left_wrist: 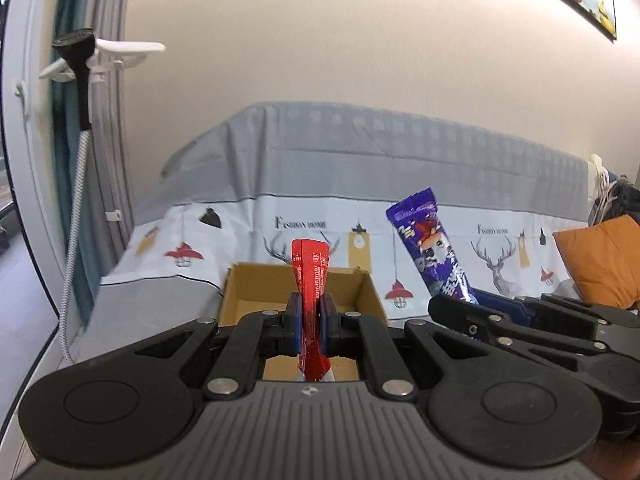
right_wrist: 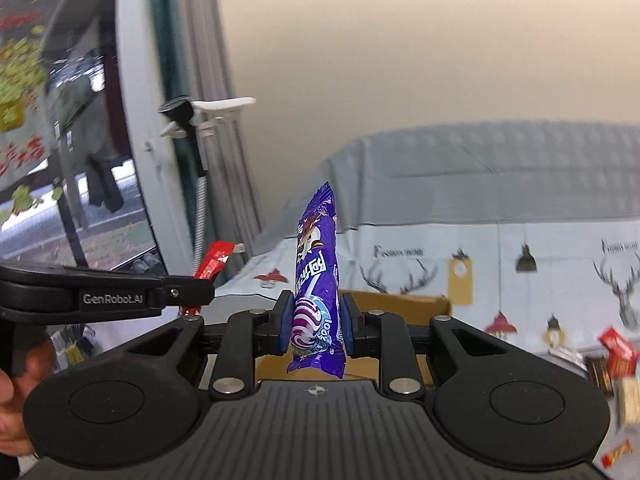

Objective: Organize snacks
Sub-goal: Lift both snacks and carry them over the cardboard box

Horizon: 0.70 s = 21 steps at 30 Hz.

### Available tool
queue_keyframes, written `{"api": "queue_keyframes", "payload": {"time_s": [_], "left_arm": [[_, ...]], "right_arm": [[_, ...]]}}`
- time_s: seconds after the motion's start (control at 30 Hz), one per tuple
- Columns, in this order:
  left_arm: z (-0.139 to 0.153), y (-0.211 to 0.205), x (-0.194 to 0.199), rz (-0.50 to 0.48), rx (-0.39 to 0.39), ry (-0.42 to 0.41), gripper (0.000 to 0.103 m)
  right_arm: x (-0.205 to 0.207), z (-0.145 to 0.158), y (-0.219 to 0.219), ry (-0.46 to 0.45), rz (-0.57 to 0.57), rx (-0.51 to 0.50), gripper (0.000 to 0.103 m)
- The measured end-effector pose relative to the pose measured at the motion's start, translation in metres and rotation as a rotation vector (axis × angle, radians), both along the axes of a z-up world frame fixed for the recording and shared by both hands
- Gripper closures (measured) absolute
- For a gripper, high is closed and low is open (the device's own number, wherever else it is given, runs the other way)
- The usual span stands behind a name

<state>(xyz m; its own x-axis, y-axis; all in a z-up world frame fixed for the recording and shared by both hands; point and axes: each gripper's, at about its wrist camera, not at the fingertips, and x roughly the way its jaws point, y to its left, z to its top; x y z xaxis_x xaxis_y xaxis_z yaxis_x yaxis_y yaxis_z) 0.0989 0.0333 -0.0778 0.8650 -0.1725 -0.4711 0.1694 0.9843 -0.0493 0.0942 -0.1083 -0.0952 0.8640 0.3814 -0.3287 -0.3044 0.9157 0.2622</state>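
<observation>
My left gripper [left_wrist: 311, 316] is shut on a thin red snack packet [left_wrist: 311, 276], held upright over an open cardboard box [left_wrist: 248, 288] that sits just ahead. My right gripper [right_wrist: 316, 318] is shut on a purple snack packet [right_wrist: 316, 280], also upright, with the same box [right_wrist: 400, 300] behind it. The purple packet [left_wrist: 432, 248] and right gripper [left_wrist: 476, 302] show at the right of the left wrist view. The left gripper [right_wrist: 196, 290] and its red packet [right_wrist: 214, 258] show at the left of the right wrist view.
A sofa under a grey and white deer-print cover [left_wrist: 360, 184] fills the background, with an orange cushion [left_wrist: 600, 264] at right. Several loose snacks [right_wrist: 616, 360] lie at lower right. A steamer head on a hose [left_wrist: 78, 80] hangs by the curtain at left.
</observation>
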Motion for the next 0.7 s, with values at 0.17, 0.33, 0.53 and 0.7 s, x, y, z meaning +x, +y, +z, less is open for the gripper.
{"api": "queue_keyframes", "payload": {"time_s": [0.17,0.33,0.53,0.7], "left_arm": [[-0.024,0.02,0.017,0.024,-0.066,0.068,0.094],[-0.064,0.023,0.04,0.022,-0.075,0.129,0.094],[-0.119,0.028,0.072,0.056,-0.104,0.245,0.094],[-0.151,0.029,0.1,0.066,-0.111,0.313,0.094]], "right_arm": [[0.014,-0.015,0.011,0.028,0.031,-0.035,0.077],[0.023,-0.04,0.007,0.099,0.034,-0.077,0.077],[0.041,-0.077,0.0,0.187,0.035,-0.101,0.077],[0.07,-0.115,-0.002,0.293,0.045,-0.077,0.077]]}}
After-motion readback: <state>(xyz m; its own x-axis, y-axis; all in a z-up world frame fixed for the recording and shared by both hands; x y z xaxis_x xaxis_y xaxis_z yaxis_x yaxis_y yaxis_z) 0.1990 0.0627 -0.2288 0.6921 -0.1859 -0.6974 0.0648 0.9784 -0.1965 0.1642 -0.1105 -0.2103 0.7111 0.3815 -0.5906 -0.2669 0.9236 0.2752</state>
